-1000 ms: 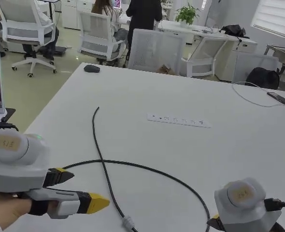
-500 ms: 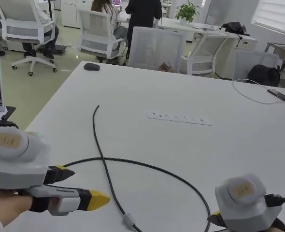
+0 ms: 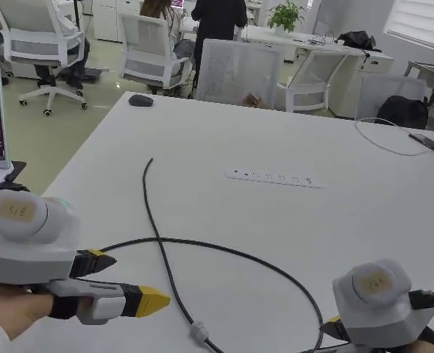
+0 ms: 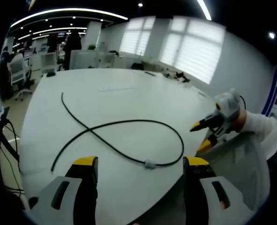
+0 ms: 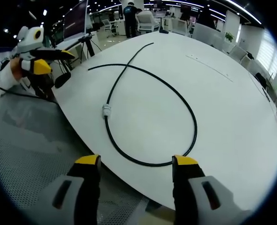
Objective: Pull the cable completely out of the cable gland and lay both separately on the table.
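**Head view:** a thin black cable (image 3: pixel 232 254) lies in a crossed loop on the white table (image 3: pixel 364 213). A small pale grey cable gland (image 3: pixel 197 332) sits on it at the bottom edge, apparently still threaded. At lower left, the left gripper (image 3: pixel 132 281) has its yellow-tipped jaws parted and empty. A flat white power strip (image 3: pixel 274 178) lies at centre.

**Left gripper view:** the gland is at lower centre, and the right gripper (image 4: pixel 199 138) is at right.

**Right gripper view:** its jaws stand apart, holding nothing, and the gland is left of centre.
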### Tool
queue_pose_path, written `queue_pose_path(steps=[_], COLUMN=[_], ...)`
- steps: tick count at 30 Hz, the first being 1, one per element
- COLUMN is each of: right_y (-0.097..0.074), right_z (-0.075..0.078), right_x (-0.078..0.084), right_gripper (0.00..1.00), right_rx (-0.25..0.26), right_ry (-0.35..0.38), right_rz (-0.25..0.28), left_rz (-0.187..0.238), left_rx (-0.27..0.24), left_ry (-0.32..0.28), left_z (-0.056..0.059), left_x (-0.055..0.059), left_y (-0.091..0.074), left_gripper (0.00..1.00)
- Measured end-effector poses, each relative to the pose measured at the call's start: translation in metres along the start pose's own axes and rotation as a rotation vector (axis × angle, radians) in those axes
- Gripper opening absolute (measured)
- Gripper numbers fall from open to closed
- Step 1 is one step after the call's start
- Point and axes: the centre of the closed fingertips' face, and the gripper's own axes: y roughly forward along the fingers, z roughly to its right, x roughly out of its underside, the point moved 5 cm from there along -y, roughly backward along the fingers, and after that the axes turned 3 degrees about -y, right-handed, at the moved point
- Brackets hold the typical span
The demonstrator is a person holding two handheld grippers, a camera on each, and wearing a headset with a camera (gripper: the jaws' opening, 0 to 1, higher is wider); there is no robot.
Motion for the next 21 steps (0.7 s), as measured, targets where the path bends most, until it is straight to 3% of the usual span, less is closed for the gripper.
queue_pose_path(steps=[12, 21], right_y=[0.0, 0.001], right_z=[0.001, -0.004], right_x=[-0.002, -0.014], right_gripper=[0.63, 0.61], right_rx=[-0.003, -0.043], right_ry=[0.005, 0.008], right_rz=[0.008, 0.051], left_rz=[0.002, 0.001], left_rx=[0.001, 0.005], left_ry=[0.0, 0.001], left_z=[0.0, -0.001], left_x=[-0.001, -0.001], left_y=[-0.001, -0.001], left_gripper=[0.74, 0.74])
